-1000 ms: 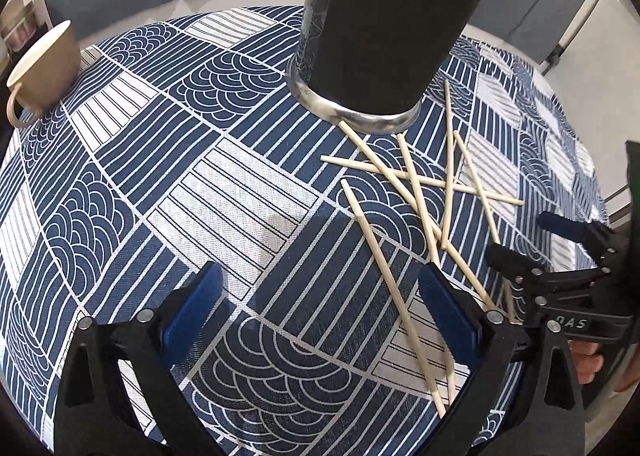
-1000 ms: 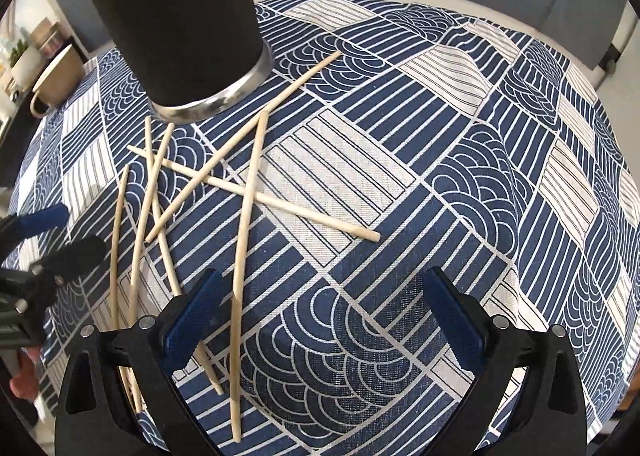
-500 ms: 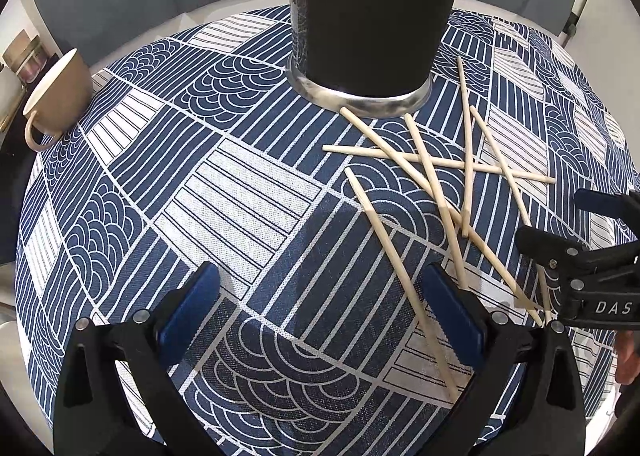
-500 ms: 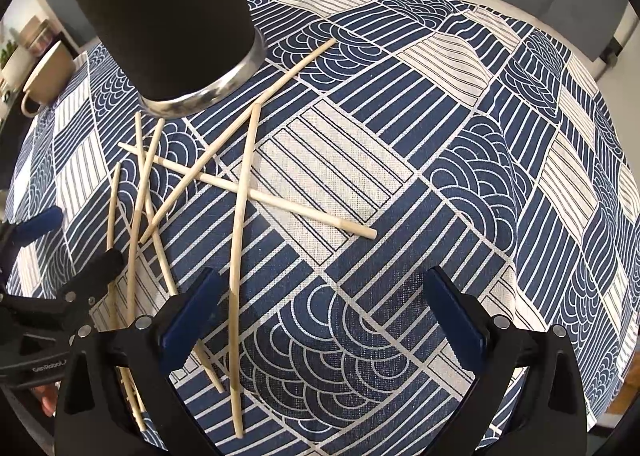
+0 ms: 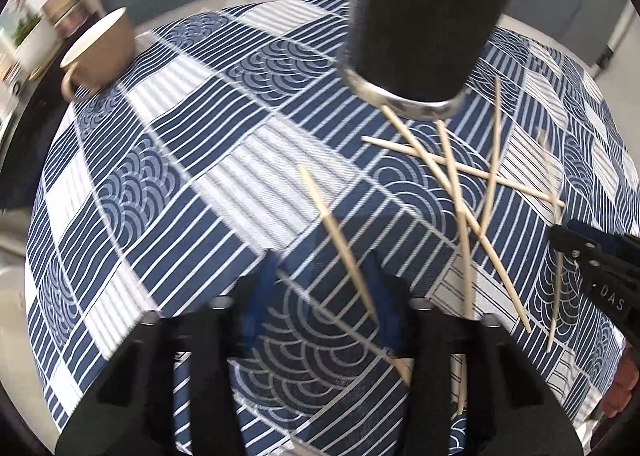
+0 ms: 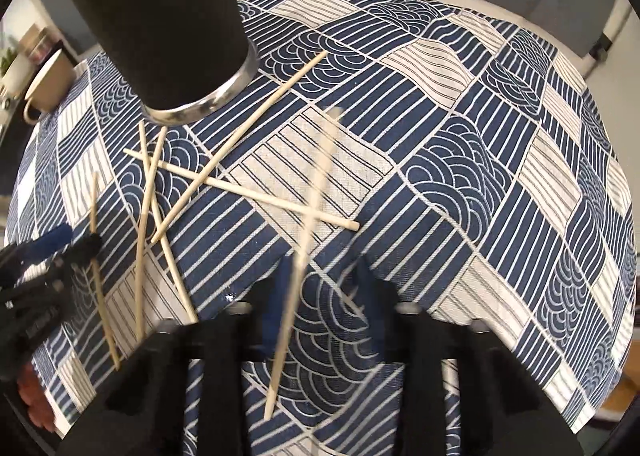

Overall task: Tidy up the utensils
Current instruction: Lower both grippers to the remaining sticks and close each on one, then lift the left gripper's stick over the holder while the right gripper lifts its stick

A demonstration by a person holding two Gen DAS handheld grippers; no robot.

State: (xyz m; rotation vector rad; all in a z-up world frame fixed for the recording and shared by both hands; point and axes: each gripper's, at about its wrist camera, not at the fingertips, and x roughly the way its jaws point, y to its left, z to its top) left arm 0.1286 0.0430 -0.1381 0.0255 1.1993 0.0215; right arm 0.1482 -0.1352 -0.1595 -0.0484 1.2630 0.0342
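Several thin pale wooden sticks (image 6: 240,187) lie crossed on the blue-and-white patterned counter (image 6: 500,159) beside a tall black cylindrical holder with a metal base rim (image 6: 160,23); left gripper (image 5: 320,292) and right gripper (image 6: 320,280) each have jaws narrowed around one blurred stick, contact unclear.

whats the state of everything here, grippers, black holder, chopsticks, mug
left gripper: partly closed around one chopstick, gap visible
right gripper: partly closed around a blurred chopstick, gap visible
black holder: upright, top out of view
loose chopsticks: lying crossed on the cloth
mug: upright
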